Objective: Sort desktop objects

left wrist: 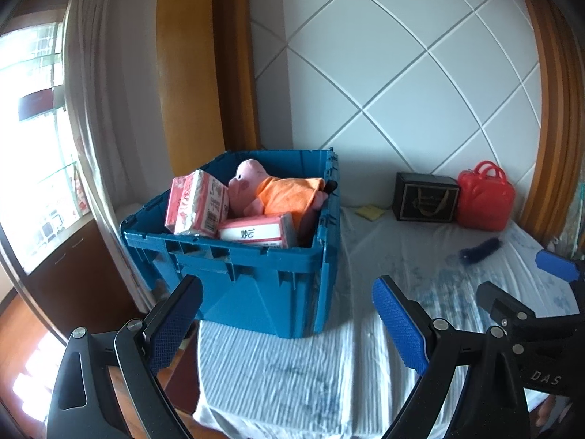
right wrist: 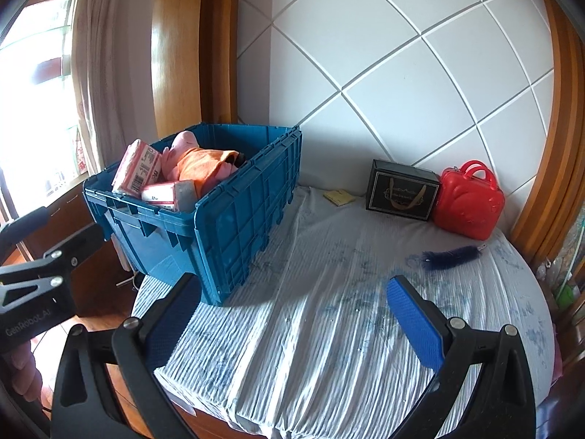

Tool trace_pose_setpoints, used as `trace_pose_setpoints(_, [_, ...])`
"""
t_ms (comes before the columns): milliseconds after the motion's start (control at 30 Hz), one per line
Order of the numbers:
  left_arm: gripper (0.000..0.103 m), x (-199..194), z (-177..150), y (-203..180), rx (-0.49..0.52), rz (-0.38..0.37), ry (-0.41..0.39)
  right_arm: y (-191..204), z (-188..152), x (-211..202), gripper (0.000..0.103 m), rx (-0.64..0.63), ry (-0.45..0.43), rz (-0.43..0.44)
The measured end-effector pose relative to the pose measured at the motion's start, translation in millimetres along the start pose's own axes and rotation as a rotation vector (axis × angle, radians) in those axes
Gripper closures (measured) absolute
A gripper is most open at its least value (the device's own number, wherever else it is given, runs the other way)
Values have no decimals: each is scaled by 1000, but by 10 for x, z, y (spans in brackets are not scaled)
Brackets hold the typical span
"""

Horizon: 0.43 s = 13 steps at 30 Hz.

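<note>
A blue crate (left wrist: 256,278) (right wrist: 234,226) stands at the table's left end. It holds a pink plush toy (left wrist: 252,183) (right wrist: 182,146) in orange cloth and pink tissue packs (left wrist: 197,205) (right wrist: 137,168). On the cloth lie a blue fuzzy brush (left wrist: 479,250) (right wrist: 451,256), a yellow sticky-note pad (left wrist: 370,212) (right wrist: 339,197), a black box (left wrist: 426,197) (right wrist: 402,190) and a red bag (left wrist: 484,197) (right wrist: 470,201). My left gripper (left wrist: 289,322) is open and empty in front of the crate. My right gripper (right wrist: 292,322) is open and empty over the cloth.
The table is covered by a white-blue striped cloth (left wrist: 278,376) (right wrist: 310,329). A white padded wall panel (right wrist: 402,73) stands behind, wooden frames at both sides, a curtain and window at left. The right gripper's fingers (left wrist: 555,267) show at the left wrist view's right edge.
</note>
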State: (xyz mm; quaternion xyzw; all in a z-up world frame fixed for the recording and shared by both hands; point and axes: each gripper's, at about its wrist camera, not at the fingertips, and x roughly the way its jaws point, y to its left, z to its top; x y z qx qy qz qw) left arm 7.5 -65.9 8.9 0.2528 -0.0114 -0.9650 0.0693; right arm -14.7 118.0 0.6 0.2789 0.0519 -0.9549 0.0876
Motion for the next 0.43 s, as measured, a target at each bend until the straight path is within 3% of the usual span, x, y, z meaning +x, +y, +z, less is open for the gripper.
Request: trace_pose_setpoints(433, [8, -73, -43, 4, -22, -18, 1, -47, 36, -104, 0, 14, -18, -18])
